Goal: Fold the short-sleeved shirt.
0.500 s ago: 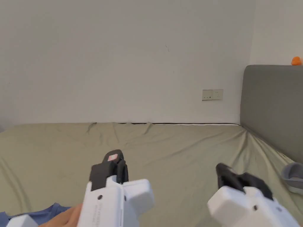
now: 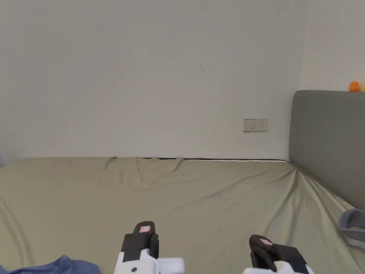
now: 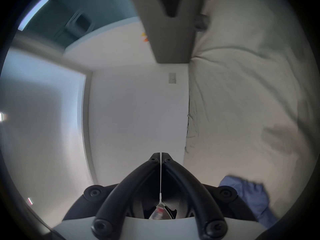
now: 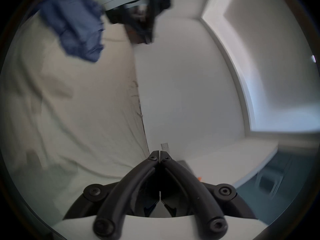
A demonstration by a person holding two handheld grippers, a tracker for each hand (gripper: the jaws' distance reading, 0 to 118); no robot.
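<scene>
A blue shirt (image 2: 60, 267) lies crumpled on the olive sheet at the bottom left of the head view. It shows as a blue heap (image 3: 251, 197) in the left gripper view and as a blue bundle (image 4: 76, 25) in the right gripper view. My left gripper (image 2: 144, 228) sits low in the middle, to the right of the shirt, its jaws shut together with nothing between them (image 3: 161, 154). My right gripper (image 2: 262, 242) is farther right, also shut and empty (image 4: 159, 152). Neither touches the shirt.
The bed sheet (image 2: 199, 199) is wrinkled near the white wall. A grey headboard (image 2: 328, 142) stands at the right with an orange object (image 2: 354, 86) on top. A grey item (image 2: 352, 222) lies at the bed's right edge. A wall socket (image 2: 255, 125) is behind.
Both grippers have dropped lower in the head view and show less of their white bodies. The hand no longer shows. The head camera has tipped up a little.
</scene>
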